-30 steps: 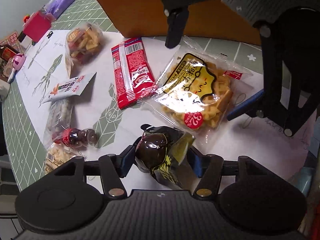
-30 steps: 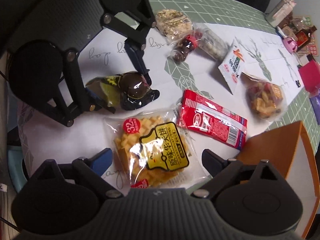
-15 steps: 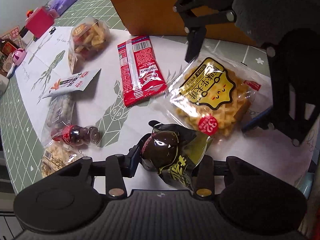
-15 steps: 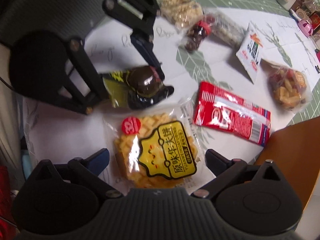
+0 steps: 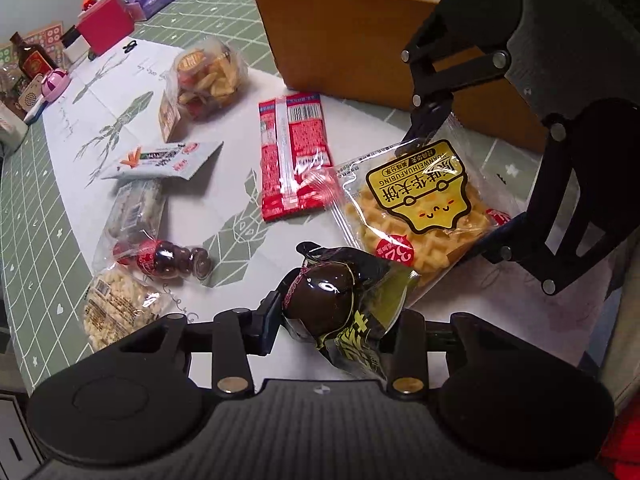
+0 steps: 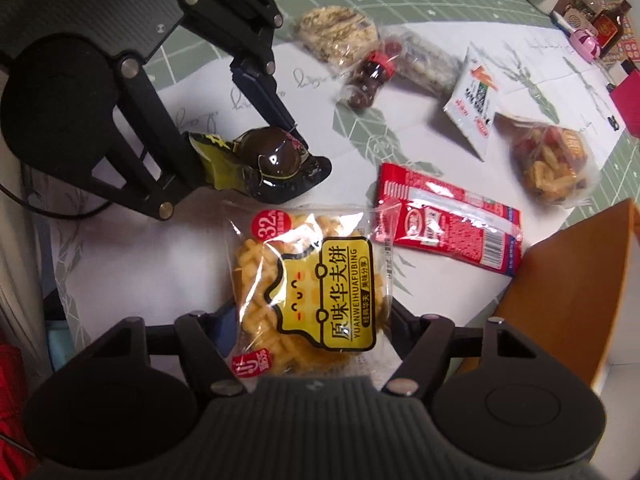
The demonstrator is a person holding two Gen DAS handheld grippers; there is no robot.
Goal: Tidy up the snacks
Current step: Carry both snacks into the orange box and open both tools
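A dark brown and yellow-green snack packet (image 5: pixel 324 300) (image 6: pixel 276 160) sits between the pads of my left gripper (image 5: pixel 340 320) (image 6: pixel 244 152), which is shut on it and holds it just above the white paper. A clear waffle pack with a yellow label (image 5: pixel 420 200) (image 6: pixel 312 280) lies between the fingers of my right gripper (image 6: pixel 310 320) (image 5: pixel 456 184). Its jaws are closing, and both pads touch the wrapper's sides. An orange box (image 5: pixel 360 48) (image 6: pixel 580 280) with a white inside stands just beyond the waffle pack.
On the paper lie a red packet (image 5: pixel 292 160), a clear bag of mixed crackers (image 5: pixel 208 72), a white sachet (image 5: pixel 160 160), a nut bar (image 5: pixel 136 208), bottle-shaped sweets (image 5: pixel 164 258) and a puffed-rice cake (image 5: pixel 116 308). A pink box (image 5: pixel 104 28) and a small bottle (image 5: pixel 34 60) crowd the far left.
My left jaws have closed on the dark packet and raised it a little. My right jaws have narrowed from wide apart onto the waffle pack, which now sits between them.
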